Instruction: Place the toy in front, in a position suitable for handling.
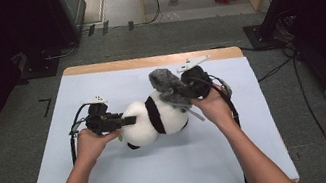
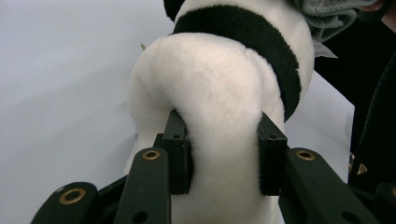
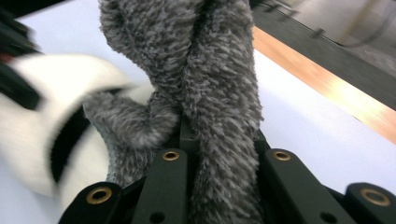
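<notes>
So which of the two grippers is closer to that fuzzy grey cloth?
The right. The right gripper is clamped on the grey cloth itself, at the far end of the panda toy. The left gripper squeezes the toy's white end, a toy's length from the cloth.

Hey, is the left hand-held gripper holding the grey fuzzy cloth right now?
No, the left hand-held gripper is clamped on the white plush panda; the grey fuzzy cloth sits in the right hand-held gripper.

Plush panda (image 1: 148, 120) lying mid-table; fuzzy grey cloth (image 1: 168, 86) bunched at its top.
</notes>
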Demonstrator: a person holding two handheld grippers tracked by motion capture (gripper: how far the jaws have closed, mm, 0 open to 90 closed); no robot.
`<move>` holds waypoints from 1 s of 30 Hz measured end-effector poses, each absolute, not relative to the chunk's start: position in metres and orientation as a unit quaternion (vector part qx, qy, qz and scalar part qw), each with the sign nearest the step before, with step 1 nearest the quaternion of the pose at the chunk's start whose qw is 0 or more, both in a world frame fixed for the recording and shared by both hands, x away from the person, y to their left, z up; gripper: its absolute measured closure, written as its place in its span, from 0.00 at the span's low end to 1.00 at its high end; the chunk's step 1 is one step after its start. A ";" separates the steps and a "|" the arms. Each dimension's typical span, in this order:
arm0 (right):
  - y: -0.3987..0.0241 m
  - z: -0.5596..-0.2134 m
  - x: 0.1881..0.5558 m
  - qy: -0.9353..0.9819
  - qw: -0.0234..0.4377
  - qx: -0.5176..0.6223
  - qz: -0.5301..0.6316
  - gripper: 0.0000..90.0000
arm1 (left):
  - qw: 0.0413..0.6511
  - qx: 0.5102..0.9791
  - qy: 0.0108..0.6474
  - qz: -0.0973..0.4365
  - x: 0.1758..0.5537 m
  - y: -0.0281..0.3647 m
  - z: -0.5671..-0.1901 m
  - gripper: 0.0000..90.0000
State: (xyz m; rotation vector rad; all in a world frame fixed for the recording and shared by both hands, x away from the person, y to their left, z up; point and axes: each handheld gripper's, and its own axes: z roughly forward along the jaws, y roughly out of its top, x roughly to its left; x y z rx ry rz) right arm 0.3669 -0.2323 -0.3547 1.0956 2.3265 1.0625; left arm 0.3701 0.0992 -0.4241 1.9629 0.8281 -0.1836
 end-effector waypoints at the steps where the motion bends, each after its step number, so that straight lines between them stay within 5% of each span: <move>1: -0.238 -0.357 0.368 0.821 0.177 0.393 0.374 0.87 | 0.482 0.804 0.340 -0.076 0.370 0.099 -0.424 0.72; 16: -0.279 -0.408 0.370 0.815 0.148 0.453 0.329 0.87 | 0.482 0.798 0.351 -0.084 0.371 0.102 -0.427 0.72; 22: -0.278 -0.361 0.366 0.787 0.174 0.441 0.396 0.87 | 0.483 0.797 0.352 -0.086 0.372 0.101 -0.427 0.72; 30: -0.224 -0.316 0.363 0.797 0.169 0.372 0.444 0.87 | 0.483 0.799 0.349 -0.085 0.371 0.101 -0.425 0.72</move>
